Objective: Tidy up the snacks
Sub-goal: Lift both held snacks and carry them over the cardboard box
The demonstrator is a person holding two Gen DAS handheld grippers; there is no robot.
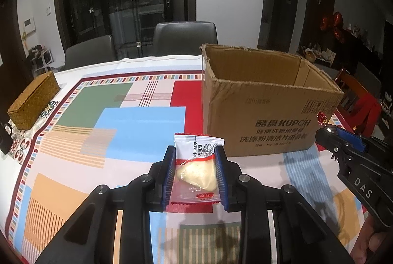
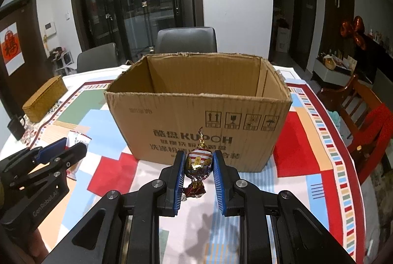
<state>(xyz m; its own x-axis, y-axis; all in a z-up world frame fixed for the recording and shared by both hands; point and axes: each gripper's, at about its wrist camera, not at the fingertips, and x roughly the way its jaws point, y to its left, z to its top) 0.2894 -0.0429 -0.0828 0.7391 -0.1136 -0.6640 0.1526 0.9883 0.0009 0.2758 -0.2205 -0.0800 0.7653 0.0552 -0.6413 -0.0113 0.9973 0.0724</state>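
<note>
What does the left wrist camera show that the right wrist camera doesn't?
Only the left wrist view shows the left gripper head-on, clamped on a white snack packet with a pale pastry inside.

Only the right wrist view shows the right gripper head-on, shut on a foil candy, plus the red poster on the door and the inside of the box.

Both show the open cardboard box, the patterned tablecloth, the woven basket, the chairs beyond the table, and a side glimpse of the other gripper.

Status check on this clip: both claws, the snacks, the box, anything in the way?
Left claw shut on white snack packet. Right claw shut on foil candy. Cardboard box open-topped, just ahead. Nothing blocking.
</note>
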